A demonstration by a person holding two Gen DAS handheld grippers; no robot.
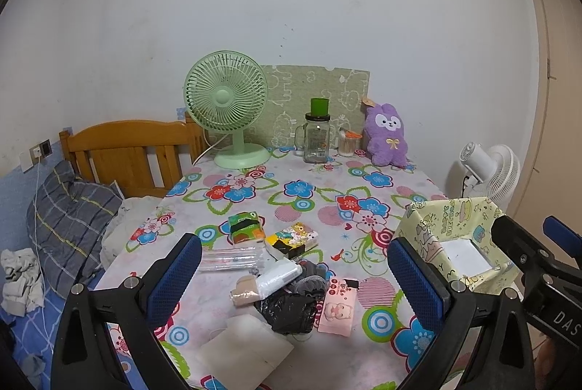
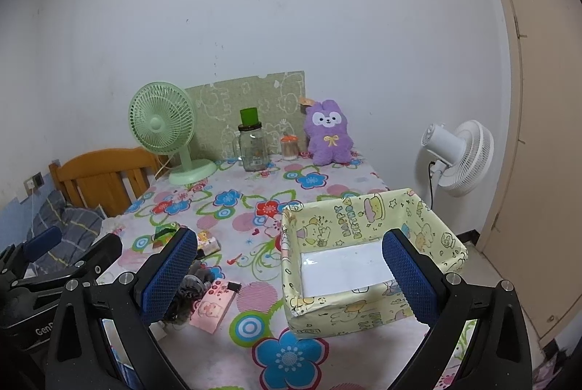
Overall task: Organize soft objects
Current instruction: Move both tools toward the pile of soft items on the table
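A pile of small soft things lies on the floral tablecloth [image 1: 327,208]: a black bundle [image 1: 289,311], grey cloth [image 1: 309,277], a white packet [image 1: 278,277], a beige roll [image 1: 244,290], a pink pouch [image 1: 336,308] and a cream pouch [image 1: 243,342]. My left gripper [image 1: 294,281] is open and empty, hovering above the pile. A yellow cartoon-print box [image 2: 363,259] stands open and empty at the right; it also shows in the left wrist view [image 1: 451,241]. My right gripper [image 2: 287,275] is open and empty, over the box's near left side. A purple plush [image 2: 329,137] sits at the back.
A green fan [image 1: 227,106], a glass jar with green lid [image 1: 317,135] and a cotton swab jar [image 1: 347,142] stand at the table's back. A green packet [image 1: 245,228], a cartoon tissue pack [image 1: 294,239] and a clear packet [image 1: 232,259] lie mid-table. A bed [image 1: 65,226] is left, a white fan [image 2: 458,157] right.
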